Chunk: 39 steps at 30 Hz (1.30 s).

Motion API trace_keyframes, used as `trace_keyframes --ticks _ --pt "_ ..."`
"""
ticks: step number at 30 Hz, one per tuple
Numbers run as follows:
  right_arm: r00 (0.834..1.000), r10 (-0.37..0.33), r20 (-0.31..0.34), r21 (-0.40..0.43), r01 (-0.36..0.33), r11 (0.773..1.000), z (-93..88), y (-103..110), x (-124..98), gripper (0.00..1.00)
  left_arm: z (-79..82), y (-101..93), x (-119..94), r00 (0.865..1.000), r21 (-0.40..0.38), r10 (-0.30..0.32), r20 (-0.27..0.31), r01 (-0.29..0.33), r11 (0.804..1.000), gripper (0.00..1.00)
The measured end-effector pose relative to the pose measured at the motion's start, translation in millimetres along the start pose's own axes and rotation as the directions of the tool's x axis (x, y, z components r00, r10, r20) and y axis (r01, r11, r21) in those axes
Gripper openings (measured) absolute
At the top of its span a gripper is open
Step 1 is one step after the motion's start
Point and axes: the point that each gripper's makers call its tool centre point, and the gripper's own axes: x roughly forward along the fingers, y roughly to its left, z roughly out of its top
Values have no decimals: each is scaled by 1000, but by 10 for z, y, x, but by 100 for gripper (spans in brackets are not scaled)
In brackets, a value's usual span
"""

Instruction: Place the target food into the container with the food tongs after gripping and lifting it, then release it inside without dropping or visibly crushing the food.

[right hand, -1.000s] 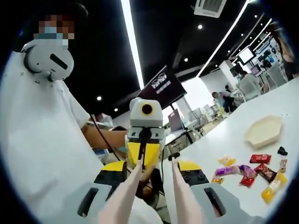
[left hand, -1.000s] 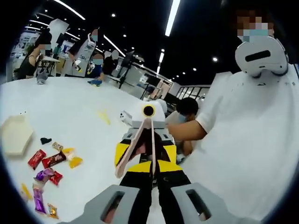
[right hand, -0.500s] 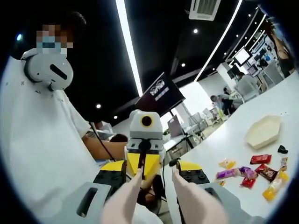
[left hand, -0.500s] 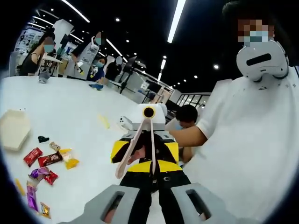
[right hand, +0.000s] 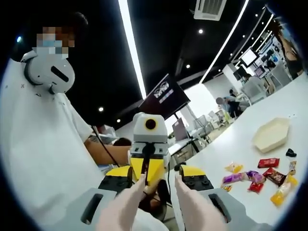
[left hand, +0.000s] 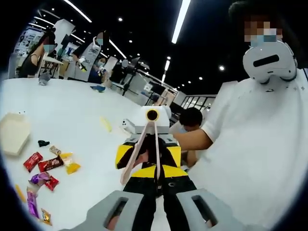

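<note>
Pale pink food tongs rise from the bottom of the right gripper view, held in my right gripper, their two arms apart with nothing between the tips. In the left gripper view the same tongs hang in front of the yellow and black right gripper. My left gripper has its grey jaws spread wide and holds nothing; it faces the other camera as a yellow body. Wrapped candies lie on the white table beside a beige hexagonal container, well away from both grippers.
The person holding the grippers stands close behind them in a white top. The white table stretches far beyond the candies. Other people work at the table's far end. A small black item lies near the container.
Both cameras have shifted slightly, so the candies and container sit a little differently in each view. The tongs and both grippers keep the same stance facing each other.
</note>
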Motion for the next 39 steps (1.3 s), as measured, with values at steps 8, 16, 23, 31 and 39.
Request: trace_keyframes --ticks 8,16,23,31,39 --pt "1000 4 1 48 -4 999 -2 10 16 36 -38 -32 -17 1000 22 -8 8 8 1000 0" --pt "1000 -27 -8 14 27 1000 -5 -60 19 28 -47 3 -23 999 62 26 48 -29 998 0" --pt "996 -79 38 -22 79 997 78 -175 -52 27 18 119 -147 980 53 120 161 -130 990 3" --pt "988 -104 111 0 105 994 183 -238 -139 27 106 177 -263 919 -77 179 352 -162 984 10" --pt "991 -89 102 6 89 996 167 -206 -107 27 13 169 -91 924 -120 155 349 -120 985 3"
